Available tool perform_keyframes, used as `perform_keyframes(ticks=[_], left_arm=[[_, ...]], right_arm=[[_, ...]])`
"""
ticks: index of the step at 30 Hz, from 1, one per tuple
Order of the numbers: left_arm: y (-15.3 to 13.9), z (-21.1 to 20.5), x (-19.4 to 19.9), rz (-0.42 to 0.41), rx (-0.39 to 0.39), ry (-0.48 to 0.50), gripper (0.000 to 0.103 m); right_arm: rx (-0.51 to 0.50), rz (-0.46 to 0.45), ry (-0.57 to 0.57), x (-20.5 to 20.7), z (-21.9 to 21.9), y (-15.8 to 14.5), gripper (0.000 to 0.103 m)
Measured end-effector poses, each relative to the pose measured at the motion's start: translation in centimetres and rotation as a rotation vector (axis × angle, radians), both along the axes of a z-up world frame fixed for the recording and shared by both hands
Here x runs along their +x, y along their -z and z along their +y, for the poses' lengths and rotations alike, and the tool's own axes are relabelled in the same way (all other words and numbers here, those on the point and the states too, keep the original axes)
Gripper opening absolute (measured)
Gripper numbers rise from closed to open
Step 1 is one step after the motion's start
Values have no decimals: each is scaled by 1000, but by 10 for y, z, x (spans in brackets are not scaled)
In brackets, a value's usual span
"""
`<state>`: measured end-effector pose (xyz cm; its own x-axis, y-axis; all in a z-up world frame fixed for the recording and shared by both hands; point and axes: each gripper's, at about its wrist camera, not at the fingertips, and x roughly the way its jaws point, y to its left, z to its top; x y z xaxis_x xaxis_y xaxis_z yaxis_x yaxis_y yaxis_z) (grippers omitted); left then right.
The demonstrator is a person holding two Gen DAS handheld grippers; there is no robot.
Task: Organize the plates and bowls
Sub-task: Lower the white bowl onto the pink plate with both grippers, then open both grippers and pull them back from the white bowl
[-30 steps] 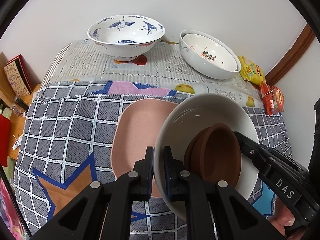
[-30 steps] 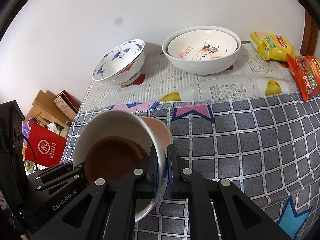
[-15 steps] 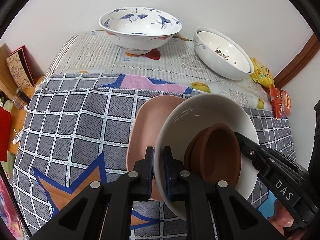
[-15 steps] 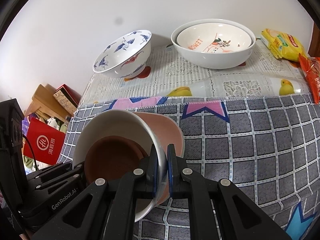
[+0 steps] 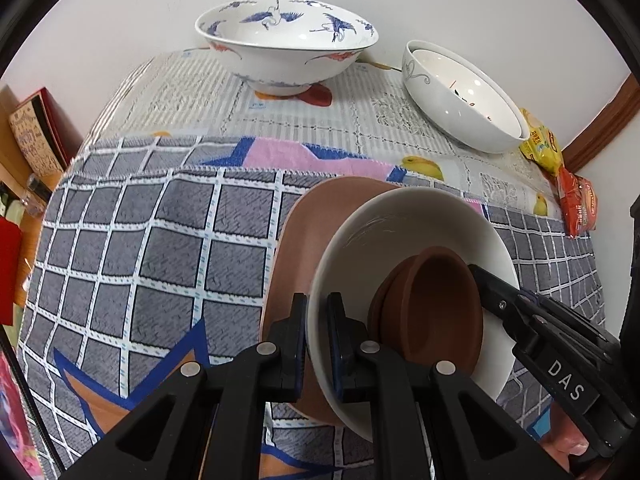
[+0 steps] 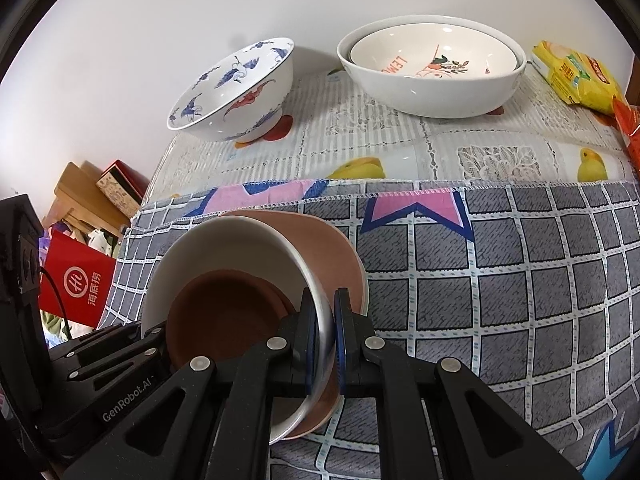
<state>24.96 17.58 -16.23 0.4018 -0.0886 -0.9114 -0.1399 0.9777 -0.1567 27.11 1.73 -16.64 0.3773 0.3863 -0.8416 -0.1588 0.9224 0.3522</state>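
— Start with the tabletop (image 5: 132, 264): a grey checked cloth in front, a lace-patterned one behind. At the back stand a crane-painted bowl (image 5: 286, 40) and two nested white bowls (image 6: 432, 68), well apart from what's being carried.

— And that is?

— A stack: a pink plate (image 5: 304, 240) underneath, a white bowl (image 5: 404, 232) on it, small brown bowls (image 5: 432, 304) nested inside. It hangs tilted over the checked cloth; I can't tell whether it touches.

— Who's holding it?

— Both. The left gripper (image 5: 318, 320) pinches the white bowl's rim on one side, the right gripper (image 6: 326, 320) pinches the opposite rim.

— Risk?

— Only the white bowl's thin rim looks clamped. If so, with this tilt, the pink plate could drop away, or the brown bowls could slide out. If one hand lowers faster, the glazed rim could slip free.
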Motion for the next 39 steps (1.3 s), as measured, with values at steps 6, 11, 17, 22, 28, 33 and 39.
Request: perform_keyframes(ticks=[6,11,17,22,28,33,39], left_arm=[[0,0,4,-3,-2,-6,10],[1,0,5,-5,-6,-7,10],[0,1,4,-8,-9,-10,10],[-1,0,2,-12,10,-8,11],[-3,0,-1,-8,30,-6,17],[-13,-1,-8,-24,60,-8,23],[-29,-3,-23,-49,62,-7,29]], right_arm=[[2,-8,-9,4,0,1,9],[10,-10,-11,4,-1,2,9],[40,8,-7,6,-5,4,9],[48,15,-7,6,-6,4,11],[49,27,-5,4,-9,1,13],[47,18,1,-4,-13,-6,14],[34,-6,-7,-20,-17,-21,14]])
